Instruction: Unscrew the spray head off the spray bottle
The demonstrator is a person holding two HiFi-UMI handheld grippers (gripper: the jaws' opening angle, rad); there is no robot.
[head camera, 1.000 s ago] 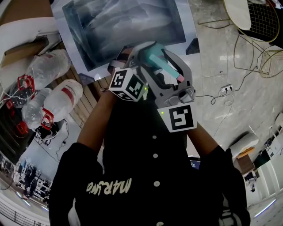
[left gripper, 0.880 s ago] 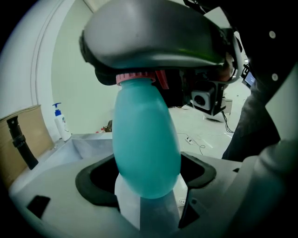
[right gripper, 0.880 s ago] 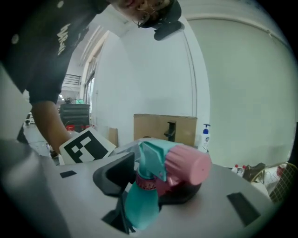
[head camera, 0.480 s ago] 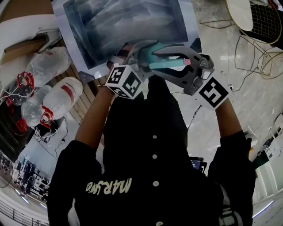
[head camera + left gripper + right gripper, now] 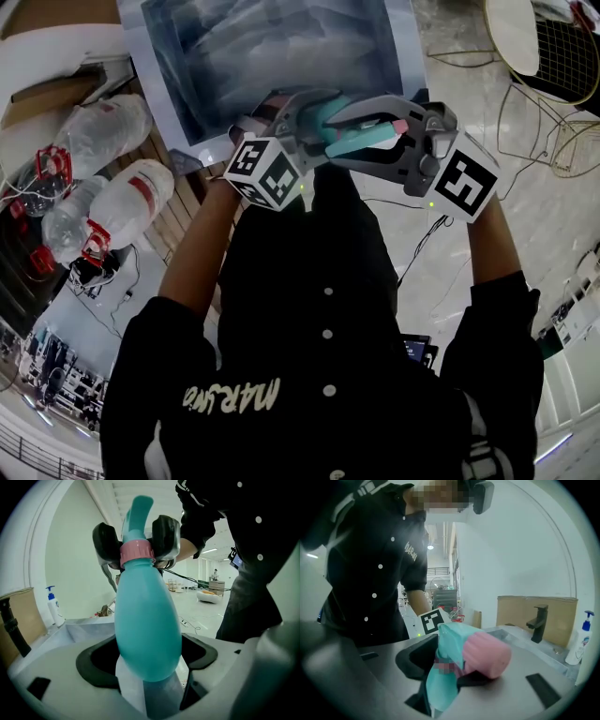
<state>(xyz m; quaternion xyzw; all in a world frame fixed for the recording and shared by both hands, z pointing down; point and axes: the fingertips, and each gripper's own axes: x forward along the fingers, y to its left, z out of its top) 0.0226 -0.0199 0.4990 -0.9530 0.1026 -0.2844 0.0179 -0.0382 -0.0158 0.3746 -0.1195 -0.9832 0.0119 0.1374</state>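
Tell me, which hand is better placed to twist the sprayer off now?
The right. The right gripper has just closed its jaws on the pink collar under the spray head, while the left gripper holds the teal bottle.

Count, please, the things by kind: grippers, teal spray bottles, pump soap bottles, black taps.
2 grippers: left gripper shut on the bottle's body; right gripper, whose jaws have just been closing, on the pink collar
1 teal spray bottle
1 pump soap bottle
1 black tap
Total: 5
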